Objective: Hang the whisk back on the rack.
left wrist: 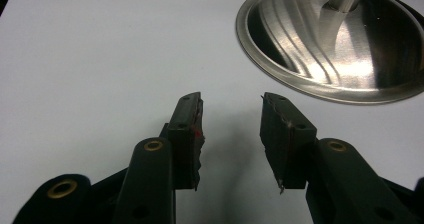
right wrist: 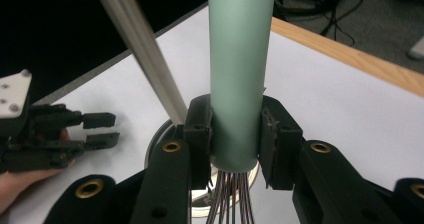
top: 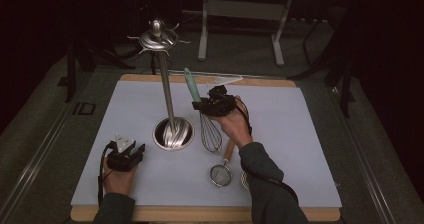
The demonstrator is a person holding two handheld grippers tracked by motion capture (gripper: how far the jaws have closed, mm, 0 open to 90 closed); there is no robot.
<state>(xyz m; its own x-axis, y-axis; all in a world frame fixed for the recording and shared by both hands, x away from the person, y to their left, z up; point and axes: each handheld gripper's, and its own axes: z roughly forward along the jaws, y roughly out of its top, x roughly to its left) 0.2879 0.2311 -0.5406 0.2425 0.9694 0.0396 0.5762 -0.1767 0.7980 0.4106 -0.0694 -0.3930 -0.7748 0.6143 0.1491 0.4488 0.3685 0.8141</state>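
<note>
1. The right hand-held gripper (top: 204,105) is clamped on the green handle of a whisk (top: 210,131), low on the handle where the wires start, as the right gripper view shows (right wrist: 235,134). Held there, the whisk hangs upright, wires down over the bench (top: 300,149), probably just clear of the surface, though the high view cannot settle that.
2. The grip leaves the handle's top free, which suits hanging it on the hooked crown of the rack (top: 157,36).
3. The left hand-held gripper (top: 131,148) rests released on the bench, nothing between its jaws, just beside the rack's steel base (left wrist: 345,49), perhaps to steady it.
4. A small strainer (top: 220,173) lies near the whisk, towards the person.
5. The rack's pole (top: 166,91) stands close by the whisk and could snag it.
</note>
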